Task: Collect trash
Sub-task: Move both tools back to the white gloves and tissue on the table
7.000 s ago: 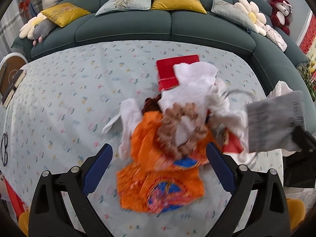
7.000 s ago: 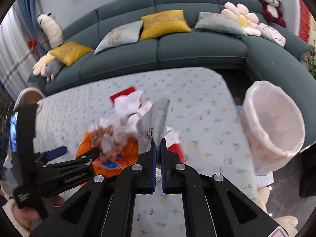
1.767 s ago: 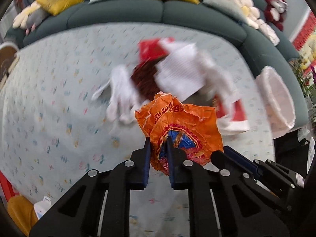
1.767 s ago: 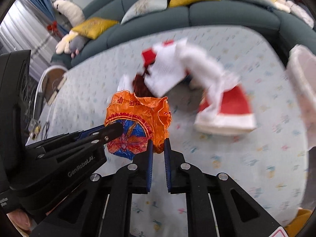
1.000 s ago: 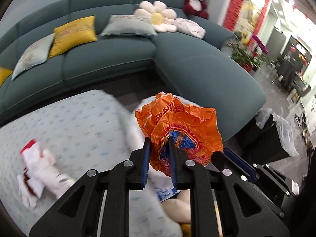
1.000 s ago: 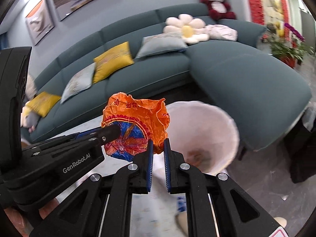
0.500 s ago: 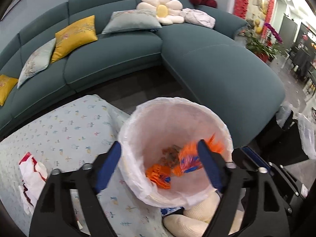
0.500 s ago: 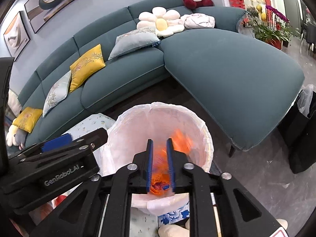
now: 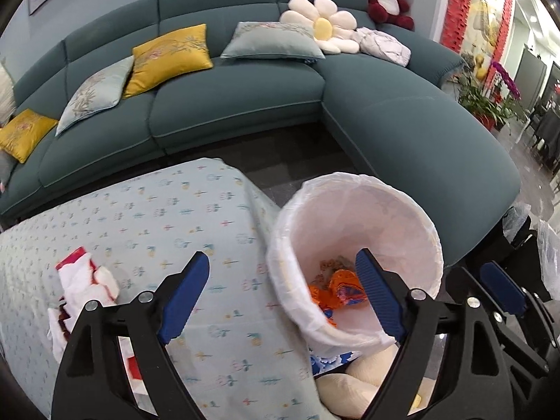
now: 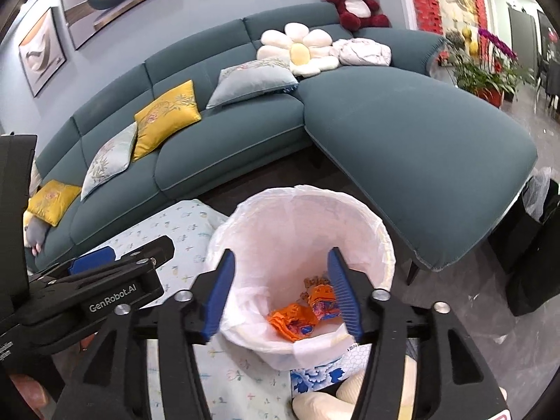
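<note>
A curved teal sectional sofa [image 10: 402, 133] with yellow and grey cushions is wrapping around a table under a pale patterned tablecloth [image 9: 168, 231], and a bin lined with a white plastic bag [image 10: 301, 206] is standing just beside the table's corner. The orange plastic wrapper [image 10: 297, 316] is lying crumpled at the bottom of that bin, clear of both tools. The left gripper [image 9: 280, 294] is hanging over the table edge and the bin's rim with its blue pads spread wide and nothing between them. The right gripper [image 10: 281, 290] is pointing down into the bin's mouth, its jaws opening with nothing caught between them, only the bag's lining showing behind them. The drop-off step looks to be finishing here, so the collecting seems only partly done: a heap of white and red scraps [image 9: 82, 280] is lying on the tablecloth at the left of the left wrist view. The next move probably calls for swinging both tools back over the table, keeping the pads apart, and settling them around one piece of that heap without snagging the cloth beneath.
</note>
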`<state>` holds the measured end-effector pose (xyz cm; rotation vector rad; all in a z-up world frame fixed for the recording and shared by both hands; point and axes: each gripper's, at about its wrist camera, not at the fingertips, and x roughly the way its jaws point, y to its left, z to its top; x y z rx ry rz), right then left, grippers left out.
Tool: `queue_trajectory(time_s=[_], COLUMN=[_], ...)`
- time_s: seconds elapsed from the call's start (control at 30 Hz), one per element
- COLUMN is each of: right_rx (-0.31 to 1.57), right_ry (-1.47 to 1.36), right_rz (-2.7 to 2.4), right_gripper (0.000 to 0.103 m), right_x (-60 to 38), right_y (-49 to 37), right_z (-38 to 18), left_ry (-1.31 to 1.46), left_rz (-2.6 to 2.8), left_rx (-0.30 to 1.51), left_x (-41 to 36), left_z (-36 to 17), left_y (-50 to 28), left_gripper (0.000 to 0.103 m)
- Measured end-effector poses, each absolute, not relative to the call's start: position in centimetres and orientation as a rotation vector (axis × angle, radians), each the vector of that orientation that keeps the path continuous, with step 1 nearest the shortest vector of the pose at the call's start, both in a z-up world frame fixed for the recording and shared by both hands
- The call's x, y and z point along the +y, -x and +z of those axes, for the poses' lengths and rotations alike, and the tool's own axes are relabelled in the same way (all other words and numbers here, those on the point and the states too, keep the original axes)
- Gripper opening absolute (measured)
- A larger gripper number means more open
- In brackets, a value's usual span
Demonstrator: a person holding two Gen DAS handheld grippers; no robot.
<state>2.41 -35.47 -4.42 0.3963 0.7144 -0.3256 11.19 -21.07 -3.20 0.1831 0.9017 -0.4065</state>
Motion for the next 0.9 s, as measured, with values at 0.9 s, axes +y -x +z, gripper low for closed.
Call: queue_trajectory(time_s=[0.9], right_rx=[0.811], right_ry=[-0.277], right_rz=[-0.12], right_gripper=[0.062], right_x=[-19.5], right_y=[-2.6], right_z=[-3.8], left_ry=[-0.079], left_rz=[-0.177], left_rx=[0.918], left_x=[-2.8], left_z=[-3.9], left_y=[-10.3], left_gripper=[0.081])
